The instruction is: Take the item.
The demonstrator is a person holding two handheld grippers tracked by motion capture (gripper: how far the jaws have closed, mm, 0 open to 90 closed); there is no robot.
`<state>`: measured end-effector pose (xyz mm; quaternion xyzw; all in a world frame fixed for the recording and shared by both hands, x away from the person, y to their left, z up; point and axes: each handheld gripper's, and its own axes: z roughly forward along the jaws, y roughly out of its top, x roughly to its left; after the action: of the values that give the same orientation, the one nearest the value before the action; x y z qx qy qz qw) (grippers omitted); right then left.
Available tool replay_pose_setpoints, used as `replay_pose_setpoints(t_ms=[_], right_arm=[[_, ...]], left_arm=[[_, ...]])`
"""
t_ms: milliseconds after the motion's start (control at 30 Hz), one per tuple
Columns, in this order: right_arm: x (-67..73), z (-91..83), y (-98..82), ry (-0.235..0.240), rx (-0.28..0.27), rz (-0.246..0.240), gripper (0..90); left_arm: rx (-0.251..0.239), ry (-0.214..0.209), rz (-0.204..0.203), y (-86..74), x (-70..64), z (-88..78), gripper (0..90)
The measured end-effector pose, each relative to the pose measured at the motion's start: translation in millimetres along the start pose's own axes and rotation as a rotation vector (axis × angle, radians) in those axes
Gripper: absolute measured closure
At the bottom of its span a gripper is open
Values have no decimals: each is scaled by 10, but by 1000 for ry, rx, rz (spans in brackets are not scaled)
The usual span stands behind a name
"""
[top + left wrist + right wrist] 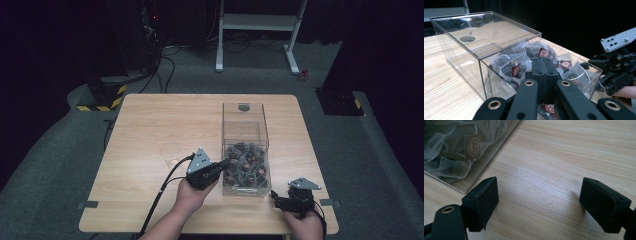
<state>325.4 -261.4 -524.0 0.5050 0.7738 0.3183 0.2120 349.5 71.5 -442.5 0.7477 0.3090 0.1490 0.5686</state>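
Clear sachets with maroon labels fill the near end of the transparent acrylic box, right of table centre. I keep the left gripper closed at its nine-o'clock wall, seemingly pinching a sachet; the right gripper waits open at five o'clock.

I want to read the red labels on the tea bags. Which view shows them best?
The left gripper view: the tea bags lie close, their labels sharp. The high view shows them as a small dark heap in the clear box. The right gripper view shows one pale label through the wall.
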Motion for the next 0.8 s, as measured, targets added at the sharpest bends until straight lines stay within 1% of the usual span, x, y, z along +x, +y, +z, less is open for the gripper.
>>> replay_pose_setpoints(t_ms=[167, 367, 500, 567, 767, 800], right_arm=[[0, 0, 0, 0, 0, 0, 157], [-1, 2, 2, -1, -2, -1, 160], [-1, 1, 1, -2, -3, 0, 164], [2, -1, 1, -3, -2, 2, 167], [2, 0, 1, -5, -3, 2, 170], [1, 2, 2, -5, -4, 1, 171]], left_arm=[[-12, -2, -7, 14, -4, -26, 900], [-23, -5, -2, 34, -1, -61, 900], [-31, -6, -14, 35, 17, -79, 900], [-32, -4, -12, 36, 24, -87, 900], [-25, 6, 14, 41, 38, -129, 900], [-26, 4, 7, 42, 35, -148, 900]])
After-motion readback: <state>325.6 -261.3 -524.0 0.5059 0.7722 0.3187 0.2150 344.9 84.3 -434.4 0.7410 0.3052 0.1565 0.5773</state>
